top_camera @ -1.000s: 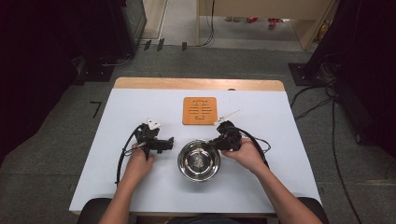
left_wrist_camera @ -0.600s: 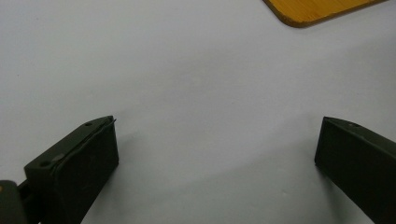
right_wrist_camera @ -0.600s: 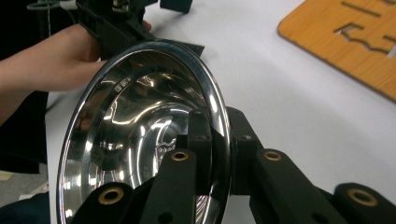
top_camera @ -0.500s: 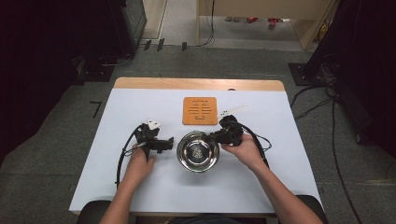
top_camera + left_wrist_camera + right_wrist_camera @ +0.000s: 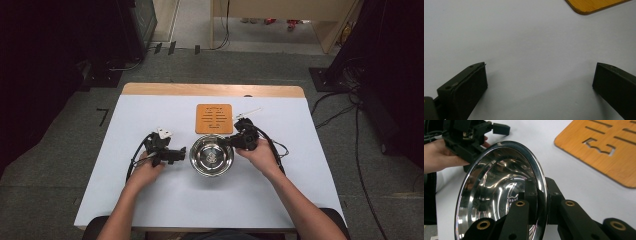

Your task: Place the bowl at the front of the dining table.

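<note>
The left gripper hangs over the bare white tabletop, its two black fingers spread wide with nothing between them. A corner of an orange wooden mat lies ahead.

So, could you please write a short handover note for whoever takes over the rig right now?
Right gripper: shut on the rim of the steel bowl, one jaw inside, one outside.
Left gripper: open, holding nothing, on the white table left of the bowl.
The bowl sits just in front of the wooden trivet.
Done: bowl gripped.
Left: probably setting the bowl onto the trivet, then releasing.
</note>
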{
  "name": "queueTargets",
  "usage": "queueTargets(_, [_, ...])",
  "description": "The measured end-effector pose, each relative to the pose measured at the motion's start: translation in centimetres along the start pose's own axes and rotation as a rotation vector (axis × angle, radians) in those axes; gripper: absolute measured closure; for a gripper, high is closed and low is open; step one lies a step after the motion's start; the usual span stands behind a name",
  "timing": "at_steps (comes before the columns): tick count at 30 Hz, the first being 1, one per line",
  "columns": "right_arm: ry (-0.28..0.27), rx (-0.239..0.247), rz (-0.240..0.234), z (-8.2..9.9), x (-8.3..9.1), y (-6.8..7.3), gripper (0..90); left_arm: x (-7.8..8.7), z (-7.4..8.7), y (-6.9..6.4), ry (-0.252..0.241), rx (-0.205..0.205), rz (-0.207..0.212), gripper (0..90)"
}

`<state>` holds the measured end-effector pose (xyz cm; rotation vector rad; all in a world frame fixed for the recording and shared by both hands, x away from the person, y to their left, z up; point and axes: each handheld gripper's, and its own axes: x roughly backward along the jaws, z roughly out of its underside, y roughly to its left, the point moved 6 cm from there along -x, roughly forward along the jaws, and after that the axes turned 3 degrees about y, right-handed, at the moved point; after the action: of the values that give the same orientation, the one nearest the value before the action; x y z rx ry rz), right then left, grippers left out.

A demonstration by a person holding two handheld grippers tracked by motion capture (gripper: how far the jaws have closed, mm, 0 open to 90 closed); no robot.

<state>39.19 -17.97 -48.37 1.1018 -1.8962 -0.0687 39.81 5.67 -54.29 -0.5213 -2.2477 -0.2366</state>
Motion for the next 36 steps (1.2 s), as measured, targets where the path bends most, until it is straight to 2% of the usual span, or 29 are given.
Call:
queueTargets(7, [-0.017,-0.008,0.008,-0.8,0.0,-0.7,83.5,0.0,0.0,0.0,-0.002,0.001,-0.001,0.0])
queueTargets(9, [-0.013,-0.018,0.008,-0.9,-0.1,-0.7,83.5,0.0,0.0,0.0,-0.002,0.002,-0.001,0.0])
queueTargets(24, [0.011,-0.011,-0.010,-2.4,-0.9,-0.4,83.6,0.0,0.0,0.0,-0.001,0.000,-0.001,0.0])
queueTargets(28, [0.011,-0.018,-0.012,-2.7,-0.9,-0.5,83.6,0.0,0.0,0.0,0.001,-0.001,-0.002,0.0])
queueTargets(30, [0.009,-0.009,0.000,-2.8,-0.7,-0.6,83.6,0.0,0.0,0.0,0.000,-0.001,-0.002,0.0])
queueTargets(36, [0.004,-0.034,-0.017,-3.2,-0.3,-1.1,83.6,0.0,0.0,0.0,0.000,-0.001,-0.001,0.0])
